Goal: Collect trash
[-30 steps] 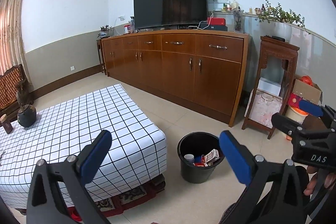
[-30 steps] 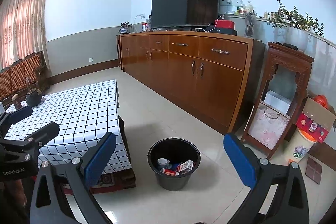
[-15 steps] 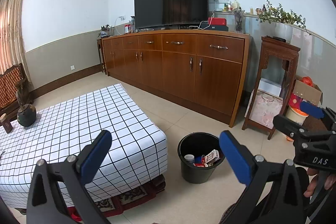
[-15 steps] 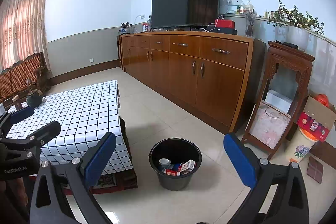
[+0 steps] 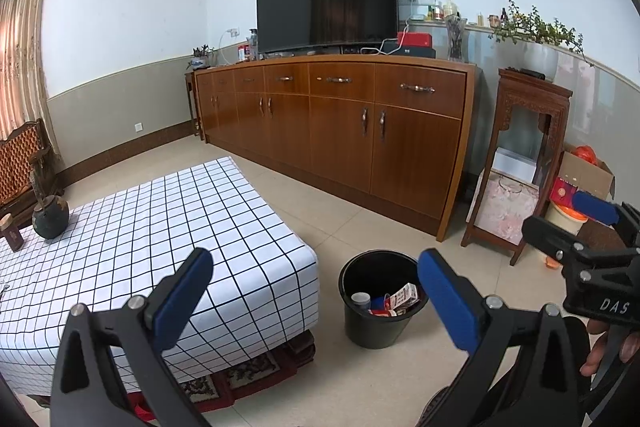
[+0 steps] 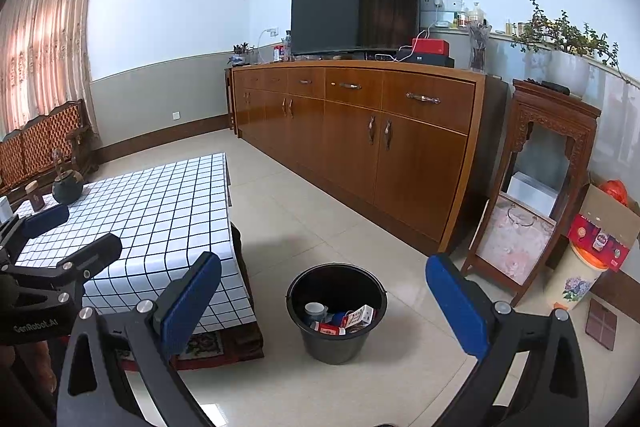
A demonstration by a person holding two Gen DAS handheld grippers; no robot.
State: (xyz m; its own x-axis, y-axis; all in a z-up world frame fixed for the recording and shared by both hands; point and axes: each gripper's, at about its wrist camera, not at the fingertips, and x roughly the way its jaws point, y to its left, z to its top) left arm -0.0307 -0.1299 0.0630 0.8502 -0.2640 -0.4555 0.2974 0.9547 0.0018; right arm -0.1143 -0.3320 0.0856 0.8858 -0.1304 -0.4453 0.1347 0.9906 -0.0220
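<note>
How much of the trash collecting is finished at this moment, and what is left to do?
Several pieces of trash already lie in the black bucket. Nothing is in hand: the left gripper and right gripper are both open and empty. No loose trash shows on the checked table, so little seems left.

Black bin (image 6: pixel 337 311) upright on tiled floor beside checked table; inside, a red-white carton (image 6: pixel 360 317), a grey cup (image 6: pixel 315 308), red wrappers.
</note>
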